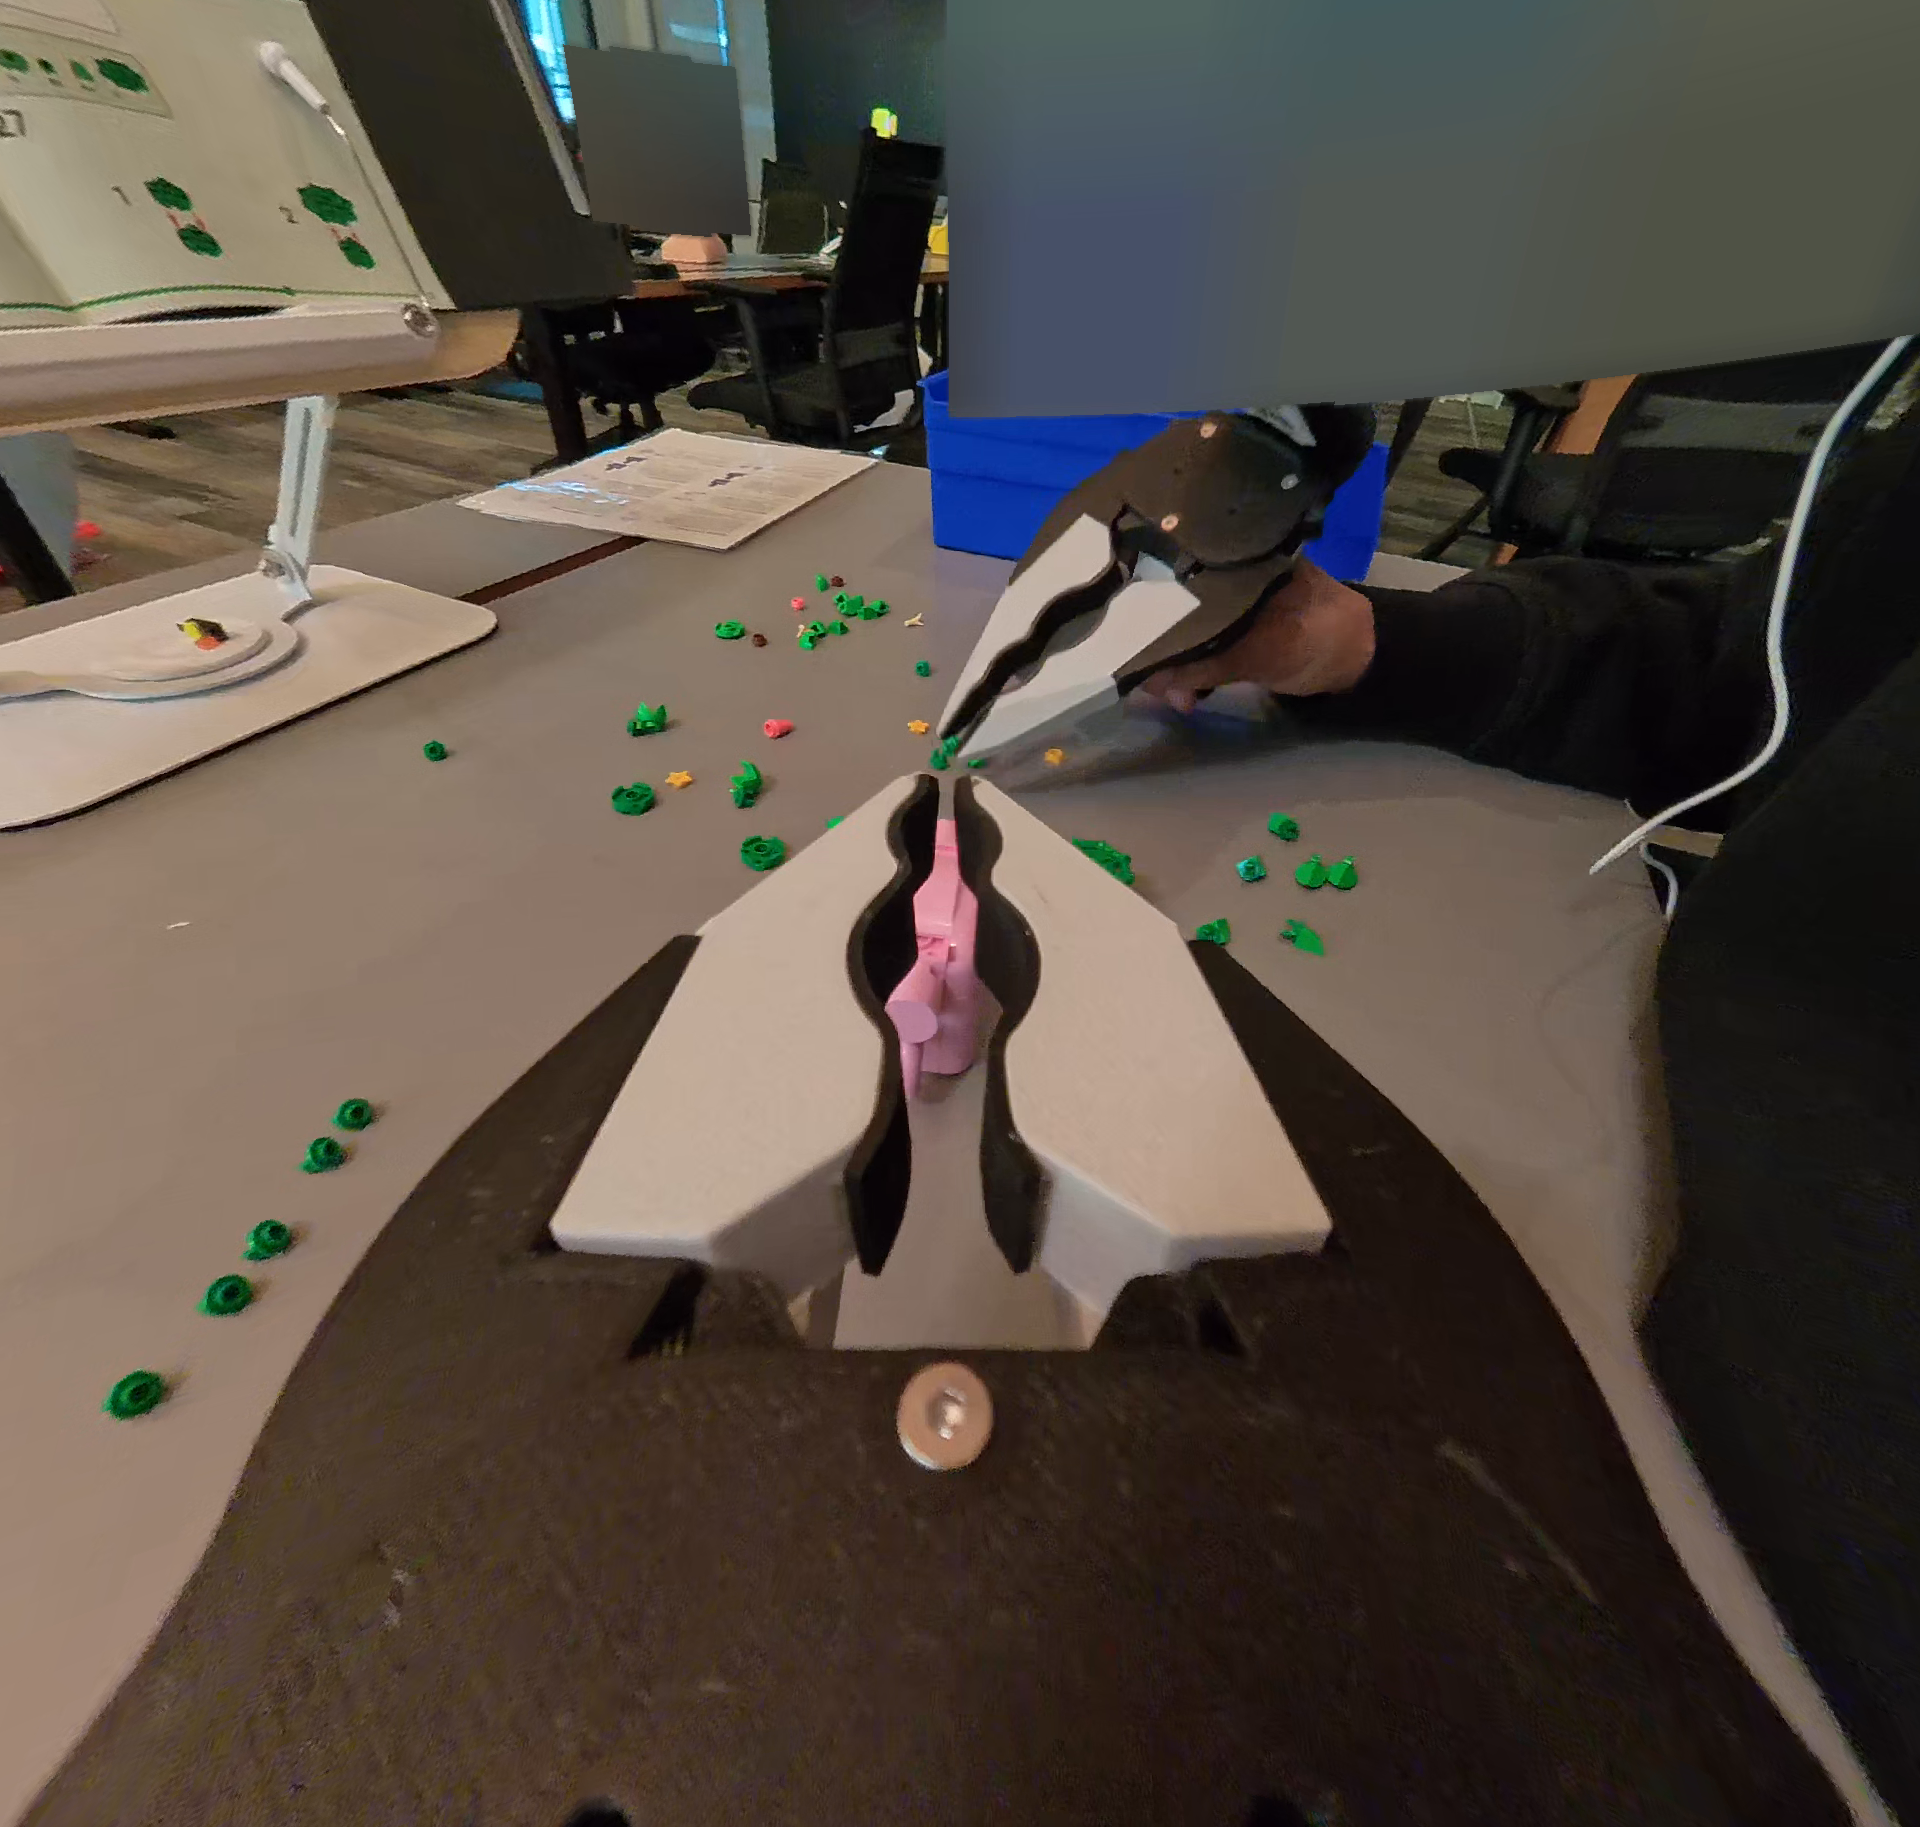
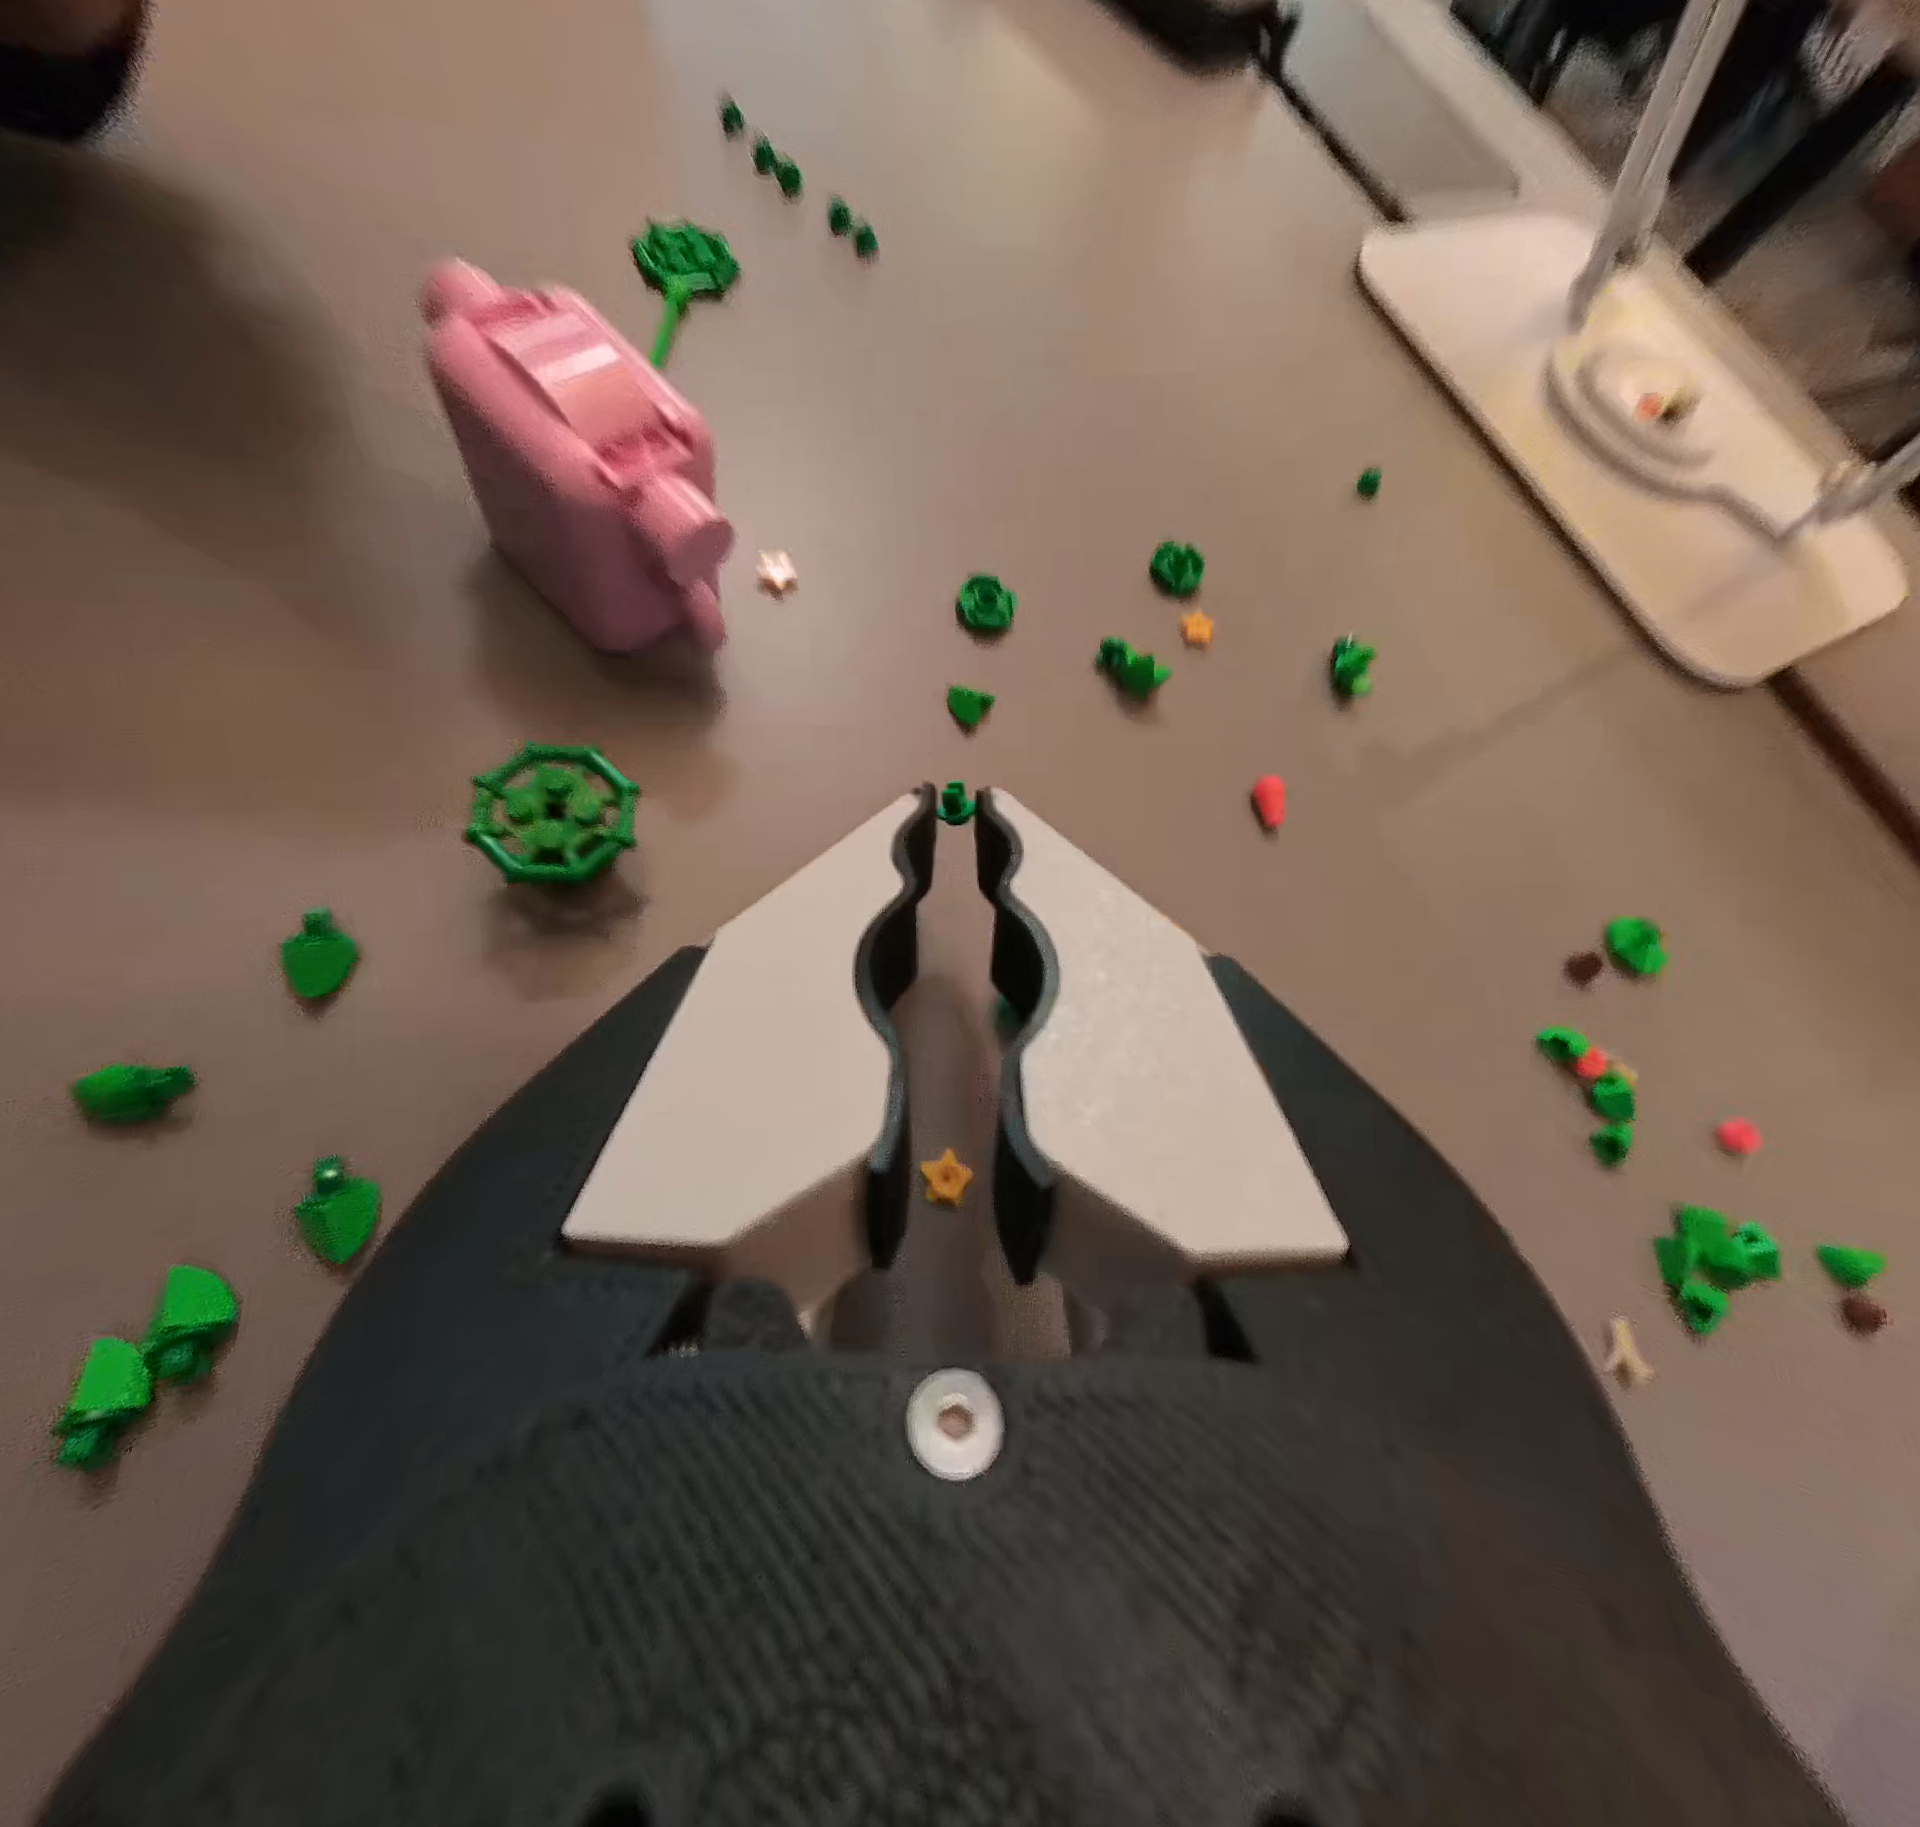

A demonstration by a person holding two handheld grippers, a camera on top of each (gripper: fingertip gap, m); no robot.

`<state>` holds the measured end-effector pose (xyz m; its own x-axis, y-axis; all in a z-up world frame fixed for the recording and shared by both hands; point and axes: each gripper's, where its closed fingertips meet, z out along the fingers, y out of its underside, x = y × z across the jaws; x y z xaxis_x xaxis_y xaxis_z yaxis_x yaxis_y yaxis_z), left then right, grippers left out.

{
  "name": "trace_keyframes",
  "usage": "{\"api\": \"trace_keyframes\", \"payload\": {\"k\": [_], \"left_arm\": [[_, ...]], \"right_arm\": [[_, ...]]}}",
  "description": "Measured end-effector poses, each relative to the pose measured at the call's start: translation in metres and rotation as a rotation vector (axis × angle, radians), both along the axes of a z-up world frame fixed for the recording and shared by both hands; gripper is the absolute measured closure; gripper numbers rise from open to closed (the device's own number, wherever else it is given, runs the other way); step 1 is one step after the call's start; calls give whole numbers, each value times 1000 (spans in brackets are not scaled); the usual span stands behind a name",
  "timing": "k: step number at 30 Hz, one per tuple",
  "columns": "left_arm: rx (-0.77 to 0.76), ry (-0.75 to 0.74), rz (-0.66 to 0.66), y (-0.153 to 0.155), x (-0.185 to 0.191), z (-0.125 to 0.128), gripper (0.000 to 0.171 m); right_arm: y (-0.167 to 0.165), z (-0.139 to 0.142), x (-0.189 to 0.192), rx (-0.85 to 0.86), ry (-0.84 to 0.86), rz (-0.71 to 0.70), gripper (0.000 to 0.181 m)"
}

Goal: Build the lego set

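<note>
My right gripper (image 2: 953,809) is shut on a small green Lego piece (image 2: 953,801), pinched at the very fingertips just over the grey table (image 2: 1039,271). The left wrist view shows the same gripper (image 1: 954,741) low over the table with the green piece (image 1: 945,747) at its tips. My left gripper (image 1: 943,790) is shut. A pink Lego build (image 1: 940,956) shows through the gap behind its tips. In the right wrist view that pink build (image 2: 571,468) stands free on the table with no fingers on it.
Loose green pieces, orange stars (image 2: 945,1177) and red bits are scattered around. A green lattice wheel (image 2: 551,813) lies left of my right gripper. An instruction booklet (image 1: 156,167) sits on a white stand (image 1: 343,634) at the left. A blue bin (image 1: 1039,489) and a paper sheet (image 1: 675,484) are behind. My hands' fingertips stand some 15 cm from each other.
</note>
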<state>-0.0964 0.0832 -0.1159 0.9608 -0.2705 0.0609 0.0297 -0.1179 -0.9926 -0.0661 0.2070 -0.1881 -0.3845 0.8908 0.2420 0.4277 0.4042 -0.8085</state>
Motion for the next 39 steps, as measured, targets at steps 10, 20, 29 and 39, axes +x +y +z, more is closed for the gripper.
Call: {"api": "trace_keyframes", "payload": {"k": [10,20,29,39], "left_arm": [[-50,-518,-103,42,37,8,158],[-126,-418,-120,46,54,-5,155],[-134,-442,-134,44,55,-7,157],[-157,-459,-130,46,54,-11,161]], "right_arm": [[-70,61,6,263,372,170,176],[-87,60,10,293,400,202,176],[-84,57,9,299,394,195,176],[-85,59,11,319,416,202,176]]}}
